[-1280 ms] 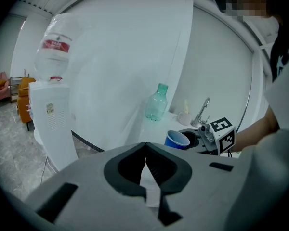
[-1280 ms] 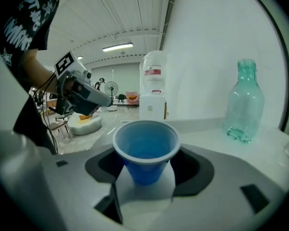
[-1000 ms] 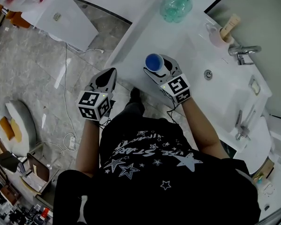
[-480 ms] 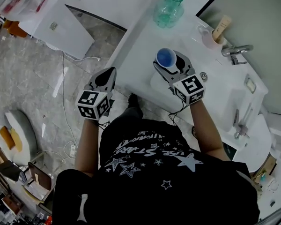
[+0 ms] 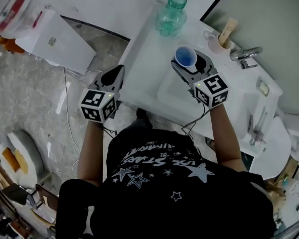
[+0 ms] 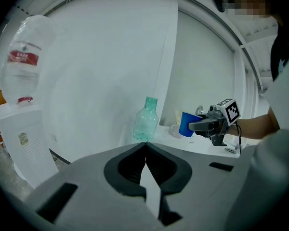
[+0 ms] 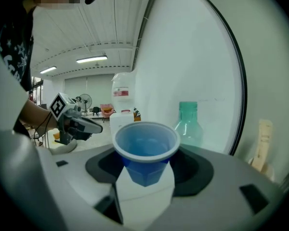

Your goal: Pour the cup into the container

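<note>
A blue plastic cup (image 5: 186, 57) stands upright in my right gripper (image 5: 189, 66), whose jaws are shut on its lower body, above the white counter (image 5: 144, 59). In the right gripper view the cup (image 7: 145, 148) fills the middle; I cannot tell whether it holds liquid. A clear green bottle (image 5: 171, 15) with an open neck stands at the counter's far edge, beyond the cup, and shows again as the bottle (image 7: 188, 124). My left gripper (image 5: 118, 74) hangs shut and empty off the counter's left edge, its jaws (image 6: 145, 150) pointing toward the bottle (image 6: 146, 121).
A sink basin (image 5: 172, 92) lies under my right gripper, with a faucet (image 5: 245, 54) and a pink cup (image 5: 220, 41) holding a tube to the right. A white water dispenser (image 5: 50, 39) stands on the floor at left, and cables trail over the floor below it.
My right gripper has carried the cup away from the person's body and closer to the green bottle. The left gripper has stayed about where it was.
</note>
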### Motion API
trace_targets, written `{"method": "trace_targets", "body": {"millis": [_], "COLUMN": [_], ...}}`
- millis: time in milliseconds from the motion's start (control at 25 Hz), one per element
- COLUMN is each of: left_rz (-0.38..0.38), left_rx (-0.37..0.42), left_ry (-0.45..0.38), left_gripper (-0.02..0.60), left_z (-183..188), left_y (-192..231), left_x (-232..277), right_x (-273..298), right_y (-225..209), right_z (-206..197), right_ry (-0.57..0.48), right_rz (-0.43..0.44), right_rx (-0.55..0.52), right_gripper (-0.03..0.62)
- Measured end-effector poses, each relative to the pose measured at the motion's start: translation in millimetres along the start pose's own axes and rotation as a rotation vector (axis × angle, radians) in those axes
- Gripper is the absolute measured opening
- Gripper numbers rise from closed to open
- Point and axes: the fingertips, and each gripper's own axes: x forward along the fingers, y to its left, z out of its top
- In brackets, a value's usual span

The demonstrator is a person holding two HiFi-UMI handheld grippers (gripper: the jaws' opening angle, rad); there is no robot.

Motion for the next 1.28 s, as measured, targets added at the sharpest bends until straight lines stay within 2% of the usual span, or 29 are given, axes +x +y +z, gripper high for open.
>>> {"method": "trace_targets", "body": {"millis": [400, 720, 1000, 1200, 1280], "left_rz": [-0.085, -0.146, -0.172, -0.188, -0.19], "left_rx": [0.023, 0.078, 0.089, 0.091, 0.087], "left_ry": [-0.036, -0.058, -0.078, -0.077, -0.078], "left_gripper": [0.012, 0.012, 0.012, 0.012, 0.012], "left_z": [49.6, 90.7, 113.0, 118.6, 119.7], "left_y": [16.2, 29.2, 40.0, 45.2, 49.0], "left_x": [45.1, 83.8, 108.5, 120.1, 123.1], "right_x": [-1.6, 10.4, 21.8, 36.0, 42.6], "right_y": [-62.2, -112.5, -154.7, -175.0, -180.8], "right_z": [51.1, 75.3, 93.9, 108.9, 113.9], "right_ry": [-0.01, 0.031, 0.045, 0.079, 0.104], "right_rz": [-0.14, -0.255, -0.349, -0.399, -0.426], "right_rx": [0.013, 0.011, 0.003, -0.056, -0.122], "right_gripper": [0.282, 0.281, 0.278, 0.278, 0.278]}}
